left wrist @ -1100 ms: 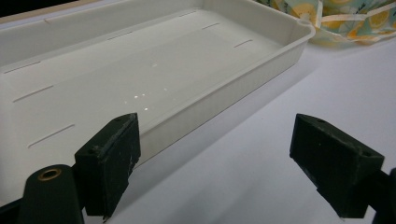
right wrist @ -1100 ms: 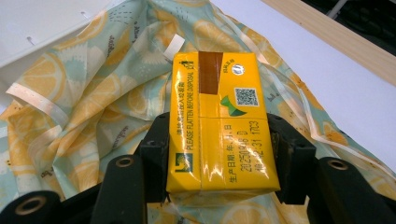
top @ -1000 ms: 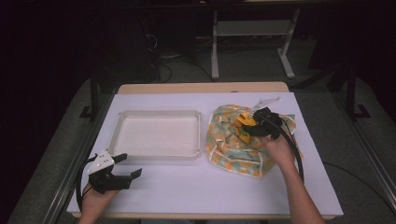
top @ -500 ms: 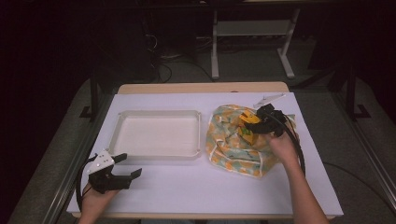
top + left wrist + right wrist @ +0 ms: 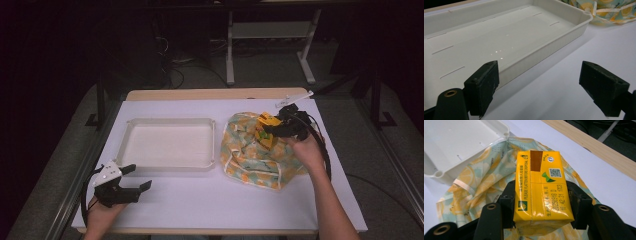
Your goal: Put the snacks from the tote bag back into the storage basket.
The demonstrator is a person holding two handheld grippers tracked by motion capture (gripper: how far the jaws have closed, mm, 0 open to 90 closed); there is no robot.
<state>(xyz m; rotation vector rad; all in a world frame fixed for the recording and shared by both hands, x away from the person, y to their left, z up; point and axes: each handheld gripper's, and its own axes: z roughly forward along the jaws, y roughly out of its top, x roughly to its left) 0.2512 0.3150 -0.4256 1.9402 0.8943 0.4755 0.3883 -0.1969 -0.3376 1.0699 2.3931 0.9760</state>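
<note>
Currently: right hand-held gripper is clamping a yellow carton over the patterned bag.
Carton is sitting squeezed between both jaws, printed side up, above the bag's lemon-print fabric, just right of the white tray. Left hand-held gripper is sitting spread wide and holding nothing on the table, near the tray's front edge.

A white-topped table with a wooden far edge carries a shallow white tray lying empty. Just right of the tray, nearly touching its corner, a crumpled lemon-print cloth bag rests directly on the table's white surface.
</note>
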